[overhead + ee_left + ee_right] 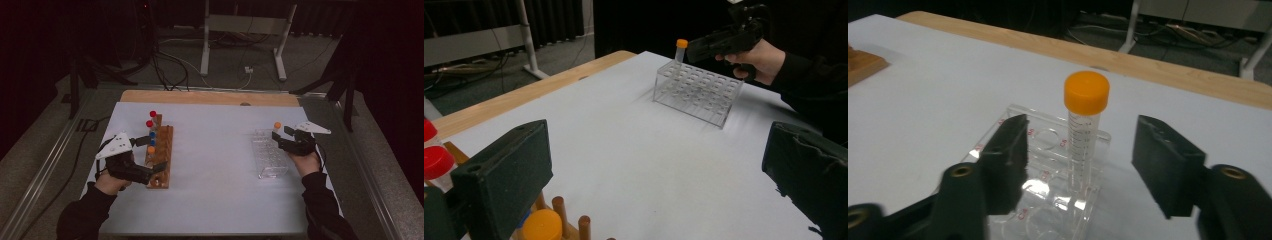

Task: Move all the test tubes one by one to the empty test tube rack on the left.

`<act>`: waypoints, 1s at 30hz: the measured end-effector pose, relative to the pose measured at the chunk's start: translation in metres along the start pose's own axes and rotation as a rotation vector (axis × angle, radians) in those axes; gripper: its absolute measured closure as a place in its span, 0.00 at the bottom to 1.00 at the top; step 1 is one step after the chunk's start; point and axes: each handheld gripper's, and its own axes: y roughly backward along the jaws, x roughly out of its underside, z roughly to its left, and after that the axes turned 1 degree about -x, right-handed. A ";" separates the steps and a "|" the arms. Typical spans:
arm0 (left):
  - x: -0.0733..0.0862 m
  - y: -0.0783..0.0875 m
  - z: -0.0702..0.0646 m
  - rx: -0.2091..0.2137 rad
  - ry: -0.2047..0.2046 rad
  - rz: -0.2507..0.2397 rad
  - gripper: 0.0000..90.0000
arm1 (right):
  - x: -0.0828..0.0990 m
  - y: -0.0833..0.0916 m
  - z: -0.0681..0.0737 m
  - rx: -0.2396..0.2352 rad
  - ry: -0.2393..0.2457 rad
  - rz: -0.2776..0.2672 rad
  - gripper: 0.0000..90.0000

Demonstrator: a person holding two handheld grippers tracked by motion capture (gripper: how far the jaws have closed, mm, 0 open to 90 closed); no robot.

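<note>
A wooden peg rack (161, 156) at the left holds capped tubes: red caps (152, 114) at the far end, blue in the middle, an orange cap (151, 149) nearer. My left gripper (157, 171) hovers at its near end, jaws wide open (659, 165) with nothing between them, just above the orange cap (541, 225). At the right, a clear plastic rack (270, 152) holds one orange-capped tube (277, 125) upright in a far corner hole. My right gripper (281, 134) stands open around this tube (1086, 92), with a gap on both sides.
A white sheet (215, 165) covers the table, with a strip of bare wood (210, 97) along the far edge. Beyond it stand a metal frame's legs (205, 50) and floor cables. The clear rack's other holes (704, 92) hold nothing.
</note>
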 end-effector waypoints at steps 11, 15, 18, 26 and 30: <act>0.000 0.001 0.001 -0.005 0.002 -0.001 0.01 | 0.001 -0.015 -0.001 -0.003 0.014 0.047 0.74; 0.000 0.001 0.001 -0.008 0.003 0.001 0.01 | -0.001 -0.016 0.000 0.011 0.019 0.046 0.82; 0.000 0.001 0.001 -0.007 0.005 0.001 0.01 | -0.002 -0.016 -0.001 0.015 0.019 0.047 0.82; 0.000 0.001 0.002 -0.001 0.008 0.000 0.01 | -0.012 -0.003 0.002 0.025 0.047 0.012 0.83; 0.000 0.001 0.002 0.002 0.007 0.000 0.01 | -0.022 0.011 0.002 0.025 0.056 -0.035 0.83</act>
